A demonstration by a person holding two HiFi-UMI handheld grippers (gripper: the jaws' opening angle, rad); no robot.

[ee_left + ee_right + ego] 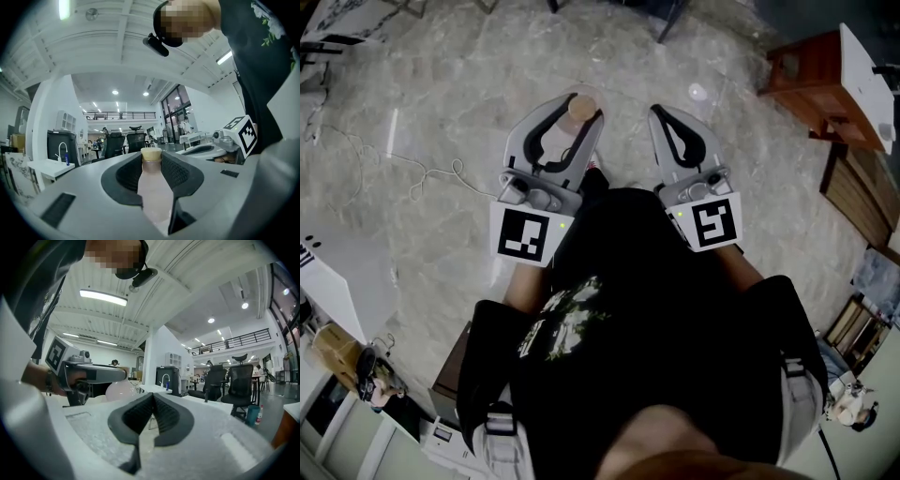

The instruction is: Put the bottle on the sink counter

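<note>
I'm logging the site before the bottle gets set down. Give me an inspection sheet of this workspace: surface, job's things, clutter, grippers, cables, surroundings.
Surface: pale marbled floor below; no counter under the grippers.
Job's things: bottle, tan cap at the jaw tips; white counter with a tap, off ahead.
Clutter: small items at lower left, too small to tell.
Grippers: left gripper shut on the bottle; right gripper shut, empty.
Cables: thin cord lying on the floor.
Surroundings: wooden cabinet; office chairs beyond.
</note>
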